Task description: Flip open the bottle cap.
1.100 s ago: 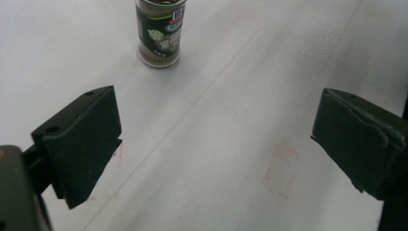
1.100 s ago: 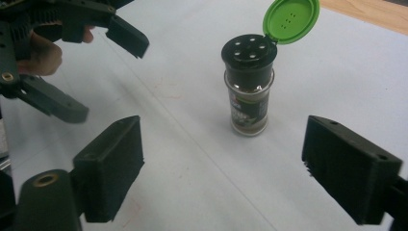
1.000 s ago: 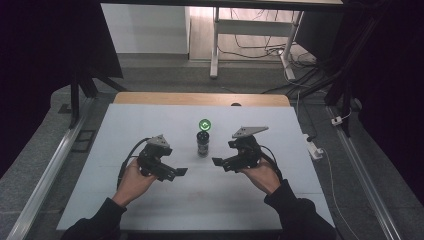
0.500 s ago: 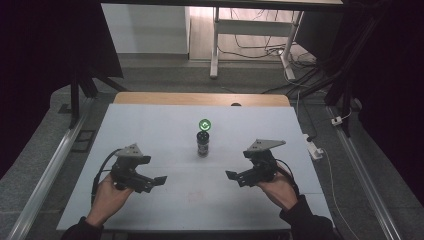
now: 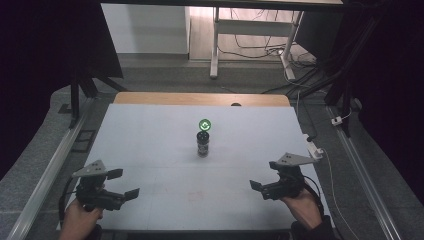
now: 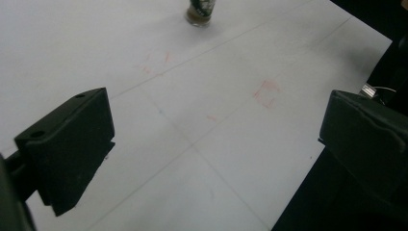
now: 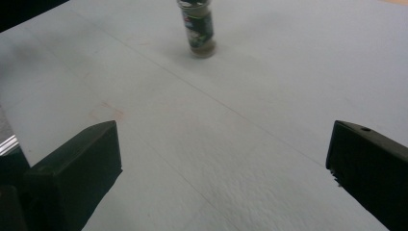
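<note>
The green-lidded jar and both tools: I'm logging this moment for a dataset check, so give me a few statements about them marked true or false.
1. The jar stands upright on the white table. True.
2. The left tool is shut on the jar. False: its jaws are wide apart over bare table, far from the jar.
3. The right tool is open. True.
4. The jar lies between the two tools' jaws. False: it stands farther up the table, apart from both.
5. Faint red marks show on the table surface in the left gripper view. True.
</note>
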Motion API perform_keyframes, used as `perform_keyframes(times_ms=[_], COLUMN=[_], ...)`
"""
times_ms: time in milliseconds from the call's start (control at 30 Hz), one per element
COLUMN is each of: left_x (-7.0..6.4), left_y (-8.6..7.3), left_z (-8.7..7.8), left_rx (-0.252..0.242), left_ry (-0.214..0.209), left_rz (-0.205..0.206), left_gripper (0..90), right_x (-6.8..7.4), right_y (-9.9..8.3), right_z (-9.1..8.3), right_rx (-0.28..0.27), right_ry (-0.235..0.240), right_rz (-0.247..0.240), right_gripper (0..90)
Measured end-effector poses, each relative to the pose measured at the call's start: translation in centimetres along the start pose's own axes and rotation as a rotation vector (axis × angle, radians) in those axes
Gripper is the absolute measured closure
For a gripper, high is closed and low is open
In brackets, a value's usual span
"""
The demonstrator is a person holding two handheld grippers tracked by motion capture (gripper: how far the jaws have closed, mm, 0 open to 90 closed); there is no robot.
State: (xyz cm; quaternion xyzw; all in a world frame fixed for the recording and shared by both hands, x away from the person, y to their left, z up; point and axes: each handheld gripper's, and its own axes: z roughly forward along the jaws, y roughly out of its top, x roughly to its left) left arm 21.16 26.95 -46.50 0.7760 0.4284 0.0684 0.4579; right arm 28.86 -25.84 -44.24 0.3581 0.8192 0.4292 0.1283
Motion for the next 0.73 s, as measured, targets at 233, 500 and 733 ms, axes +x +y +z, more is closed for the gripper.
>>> perform_keyframes(times_ms=[233,500,733], left_x=[0.4,0.8,1.1], left_y=[-2.0,-3.6,-4.1], left_z=[-2.0,-3.4,-3.3], left_rx=[-0.012,0.001,0.033], left_ry=[0.068,0.159,0.189], left_rz=[-0.030,-0.054,-0.071], left_gripper=[0.0,0.0,0.0], right_x=[-1.2,-1.8,-1.9], right_y=[-2.7,-4.4,-4.6], right_z=[-2.2,-3.6,-3.9], right_rx=[-0.015,0.011,0.027], right_ry=[-0.069,-0.118,-0.135], right_rz=[0.070,0.110,0.129], right_gripper=[0.0,0.0,0.0])
